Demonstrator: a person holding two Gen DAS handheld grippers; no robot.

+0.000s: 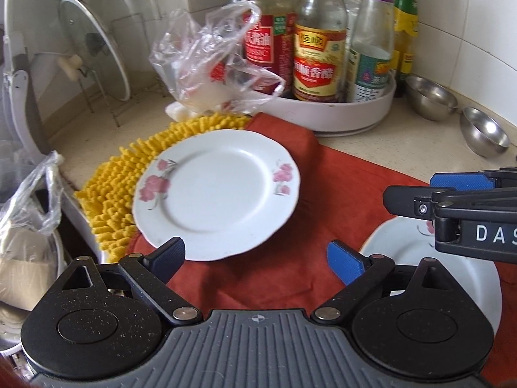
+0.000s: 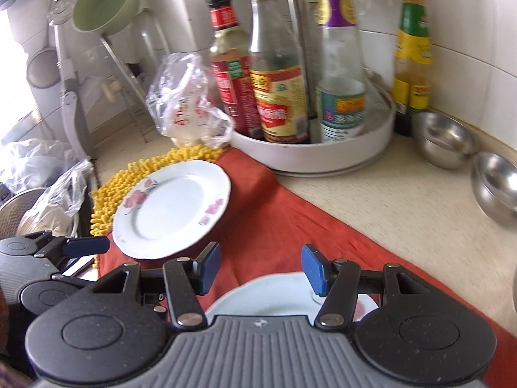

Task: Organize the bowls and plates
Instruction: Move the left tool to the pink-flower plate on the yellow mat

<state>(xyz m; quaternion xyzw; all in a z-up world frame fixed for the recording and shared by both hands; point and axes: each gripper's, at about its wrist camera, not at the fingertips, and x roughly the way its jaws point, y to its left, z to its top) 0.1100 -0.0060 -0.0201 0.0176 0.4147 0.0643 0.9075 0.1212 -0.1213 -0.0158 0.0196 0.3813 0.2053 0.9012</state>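
Observation:
A white plate with pink flowers [image 1: 216,190] lies partly on a yellow chenille mat [image 1: 129,174] and a red cloth [image 1: 323,200]; it also shows in the right wrist view [image 2: 171,213]. A second flowered plate [image 1: 452,278] lies on the cloth at the near right, under the right gripper [image 2: 261,273], and shows there too [image 2: 268,294]. My left gripper [image 1: 258,260] is open and empty, just short of the first plate's near rim. The right gripper is open and empty above the second plate. Two steel bowls [image 1: 429,97] [image 1: 484,131] stand on the counter at the far right.
A white turntable tray [image 1: 339,113] with several sauce bottles stands behind the cloth. A clear plastic bag [image 1: 210,64] sits beside it. A lid rack with a glass lid [image 1: 93,51] stands at the far left. A bagged pot [image 1: 29,226] sits at the left edge.

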